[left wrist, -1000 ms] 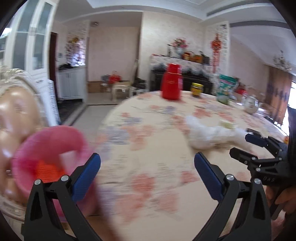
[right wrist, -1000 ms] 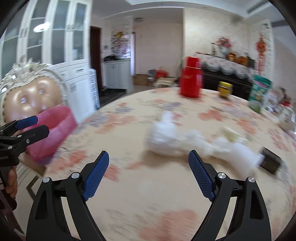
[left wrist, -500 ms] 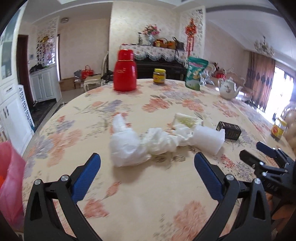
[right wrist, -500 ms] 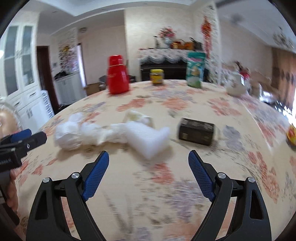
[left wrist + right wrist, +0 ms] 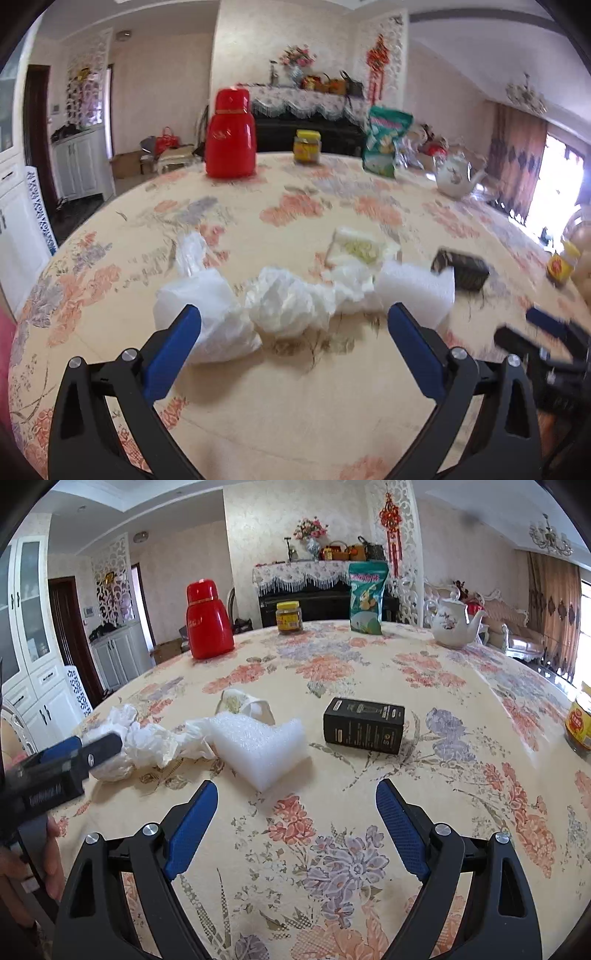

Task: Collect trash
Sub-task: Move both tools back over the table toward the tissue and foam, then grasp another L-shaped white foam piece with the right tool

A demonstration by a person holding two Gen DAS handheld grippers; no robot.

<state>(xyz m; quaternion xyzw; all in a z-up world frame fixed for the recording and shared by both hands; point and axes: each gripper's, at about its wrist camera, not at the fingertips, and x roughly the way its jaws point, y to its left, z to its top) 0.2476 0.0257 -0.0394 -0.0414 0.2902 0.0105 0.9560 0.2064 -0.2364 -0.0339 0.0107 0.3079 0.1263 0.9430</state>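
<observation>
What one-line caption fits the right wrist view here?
Open right gripper hovers over floral table facing white foam block, crumpled tissue and black box.

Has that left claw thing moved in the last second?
Yes. The left gripper swung right, away from the pink bin, and now faces the crumpled white plastic before the red thermos.

Upper frame, along the counter (image 5: 369, 834) far edge: red thermos (image 5: 207, 620), yellow-lidded jar (image 5: 289, 617), green snack bag (image 5: 367, 598), white teapot (image 5: 455, 624).

Bright daylight from window (image 5: 557, 173) at right, left view motion-blurred, right view sharp, fisheye-curved dark edges
</observation>
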